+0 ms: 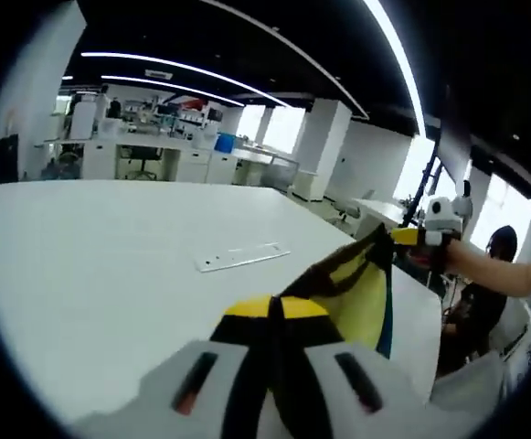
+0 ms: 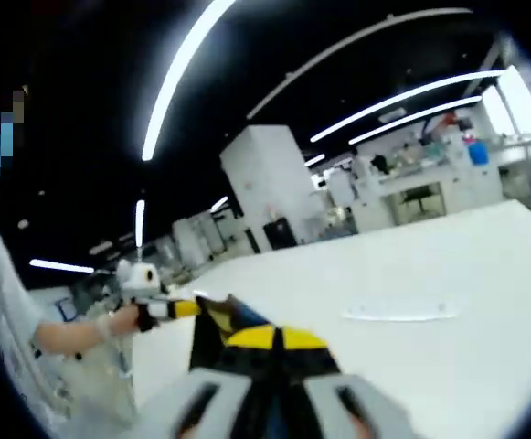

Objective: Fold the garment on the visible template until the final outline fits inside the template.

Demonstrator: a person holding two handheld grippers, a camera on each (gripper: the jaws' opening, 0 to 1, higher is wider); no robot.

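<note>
Left gripper view, from left to right:
- Tabletop [image 1: 110, 265]: white, broad, taking up the left and middle.
- Clear strip [image 1: 243, 257]: flat on the tabletop, beyond the garment and apart from it.
- Left gripper [image 1: 277, 352]: low centre, fingers closed on a fold of the garment.
- Garment [image 1: 361, 293]: yellow, black and blue cloth, lifted off the tabletop and stretched from the left gripper up to the right gripper.
- Right gripper [image 1: 409, 238]: right of the strip, near the tabletop's far edge, fingers pinching the garment's other end; a person's arm runs off behind it.

Right gripper view, from left to right:
- Left gripper [image 2: 181, 308]: at left, a hand behind it, fingers clamped on the garment's end.
- Garment [image 2: 247, 337]: spans from the left gripper to the right gripper.
- Right gripper [image 2: 270, 384]: low centre, fingers shut on the cloth.
- Clear strip [image 2: 402, 313]: on the tabletop [image 2: 466, 265], right of the garment.
</note>
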